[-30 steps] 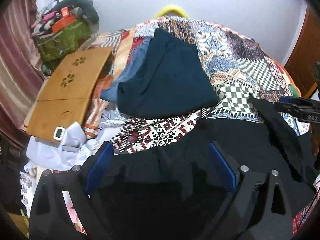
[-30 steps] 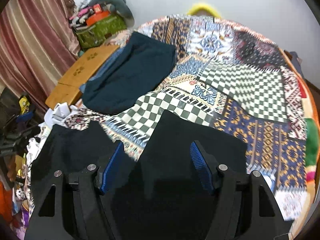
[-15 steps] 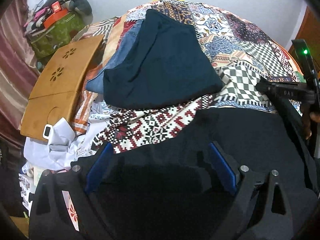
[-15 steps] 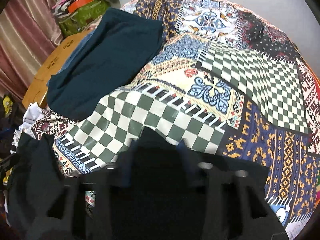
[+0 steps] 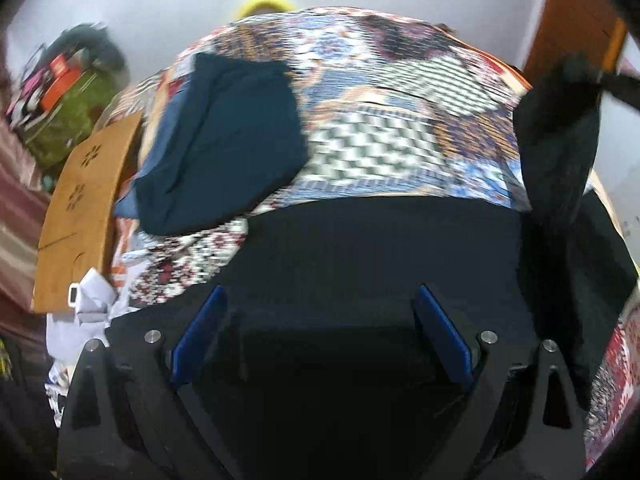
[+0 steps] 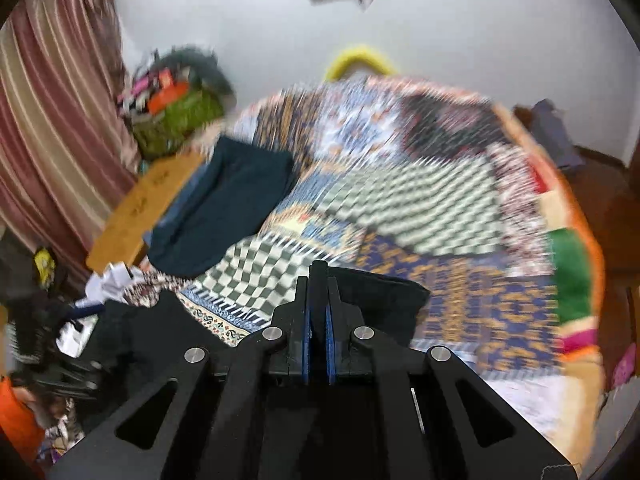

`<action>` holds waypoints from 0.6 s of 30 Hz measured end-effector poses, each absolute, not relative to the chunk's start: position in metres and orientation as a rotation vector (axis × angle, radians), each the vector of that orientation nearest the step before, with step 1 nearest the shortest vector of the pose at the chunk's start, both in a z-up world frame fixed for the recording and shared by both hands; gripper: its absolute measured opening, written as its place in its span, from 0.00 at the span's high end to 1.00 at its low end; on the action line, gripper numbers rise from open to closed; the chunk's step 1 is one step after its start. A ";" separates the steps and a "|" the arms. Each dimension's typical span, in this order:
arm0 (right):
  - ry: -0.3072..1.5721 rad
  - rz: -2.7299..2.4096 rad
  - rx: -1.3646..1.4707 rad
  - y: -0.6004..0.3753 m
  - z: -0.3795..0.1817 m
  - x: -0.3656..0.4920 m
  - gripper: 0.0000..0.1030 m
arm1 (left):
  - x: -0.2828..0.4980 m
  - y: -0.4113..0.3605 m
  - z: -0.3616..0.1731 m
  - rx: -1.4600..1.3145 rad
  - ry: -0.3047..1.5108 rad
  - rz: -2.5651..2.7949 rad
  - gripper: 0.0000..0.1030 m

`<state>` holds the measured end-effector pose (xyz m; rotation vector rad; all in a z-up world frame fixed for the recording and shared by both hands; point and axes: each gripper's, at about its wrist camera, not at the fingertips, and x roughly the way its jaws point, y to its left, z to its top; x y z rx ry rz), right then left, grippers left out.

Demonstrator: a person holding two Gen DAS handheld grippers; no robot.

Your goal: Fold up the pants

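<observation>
Pants (image 5: 380,248) — black — lie spread across the near edge of the bed, on the patchwork quilt (image 5: 380,136). In the left wrist view one part of them is lifted at the far right, hanging as a dark fold (image 5: 560,140) above the quilt. The left gripper (image 5: 318,320) hovers over the black cloth with its blue pads (image 5: 440,332) wide apart, holding nothing. The right gripper (image 6: 318,304) has its jaws pressed together, and a strip of black fabric stands between the pads, so it is clamped on the pants (image 6: 380,300); a loose black edge drapes to the right of its fingers over the blue-and-orange patch. Another stretch of black cloth lies at the lower left of that view, near some white crumpled fabric (image 6: 108,284).

Farther up the quilt rests a dark teal garment (image 5: 224,148), folded, well apart from the pants. Beside it, off the left edge of the bed, stands a wooden board (image 5: 88,200) with flower cutouts, then a green bag (image 6: 176,120) and a striped curtain (image 6: 52,132). Both views are motion-blurred.
</observation>
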<state>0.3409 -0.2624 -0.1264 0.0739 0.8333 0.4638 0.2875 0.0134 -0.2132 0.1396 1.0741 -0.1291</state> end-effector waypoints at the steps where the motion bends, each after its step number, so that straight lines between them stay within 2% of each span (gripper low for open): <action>1: 0.807 0.456 0.082 -0.273 -0.117 0.334 0.95 | 0.283 0.002 -0.213 0.146 1.082 -0.158 0.07; 5: 0.715 0.417 0.125 -0.318 -0.079 0.302 0.95 | 0.267 -0.034 -0.217 0.175 1.106 -0.219 0.07; 8: 0.693 0.391 0.111 -0.340 -0.073 0.277 0.95 | 0.254 -0.058 -0.221 0.195 1.125 -0.256 0.07; 18: 0.884 0.274 0.059 -0.381 -0.150 0.207 0.95 | 0.233 -0.089 -0.220 0.235 1.101 -0.256 0.07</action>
